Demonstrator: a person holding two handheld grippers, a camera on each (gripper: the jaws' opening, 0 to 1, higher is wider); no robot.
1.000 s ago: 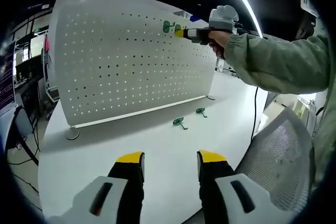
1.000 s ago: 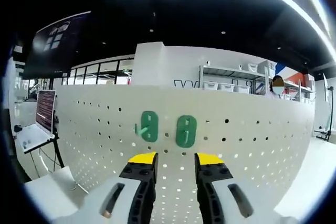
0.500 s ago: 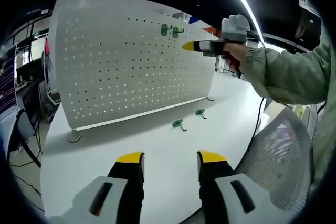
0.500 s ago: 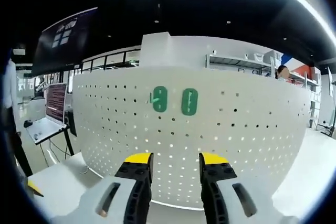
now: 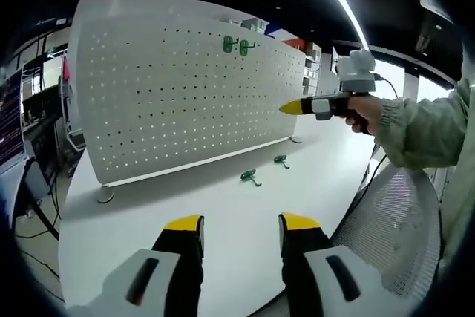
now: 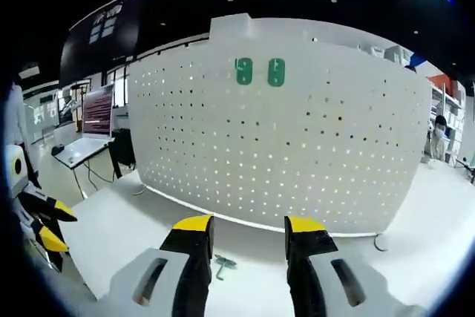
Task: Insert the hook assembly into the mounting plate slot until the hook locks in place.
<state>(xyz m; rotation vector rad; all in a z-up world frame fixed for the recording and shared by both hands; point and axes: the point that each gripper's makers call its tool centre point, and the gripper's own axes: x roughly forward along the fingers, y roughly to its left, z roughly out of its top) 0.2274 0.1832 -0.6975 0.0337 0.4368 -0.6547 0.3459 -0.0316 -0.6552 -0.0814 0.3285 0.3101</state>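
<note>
Right, quick pass.
Board: white pegboard (image 5: 185, 94) stands upright on the white bench (image 5: 230, 220); also seen face-on in the right gripper view (image 6: 297, 131).
Mounted hooks: two green hooks (image 5: 236, 44) sit side by side near the board's top edge; same pair (image 6: 260, 72) in the right gripper view, looking flush to the board.
Loose hooks: two more green hooks lie on the bench in front of the board's foot, one (image 5: 251, 176) nearer, one (image 5: 282, 159) just beyond it, a little apart. One loose hook (image 6: 223, 265) shows between the right gripper's own fingers, lower down on the bench.
Left gripper (image 5: 241, 229): low over the bench, fingers wide apart, nothing between them.
Right gripper (image 6: 249, 229): fingers wide apart and empty, facing the board from well back; seen from the left gripper view (image 5: 293, 108) in a person's hand with a green sleeve (image 5: 423, 135), above the bench, well clear of the board.
Left gripper, other view: yellow tips (image 6: 48, 224) at the left edge.
Step, my guess: go for a loose hook next.
Risks: hooks lie flat, so fingers may skid off or pinch crooked; a tilted hook would miss the holes or sit unlocked; pushing hard could rock the free-standing board; a knocked hook may slide away.
</note>
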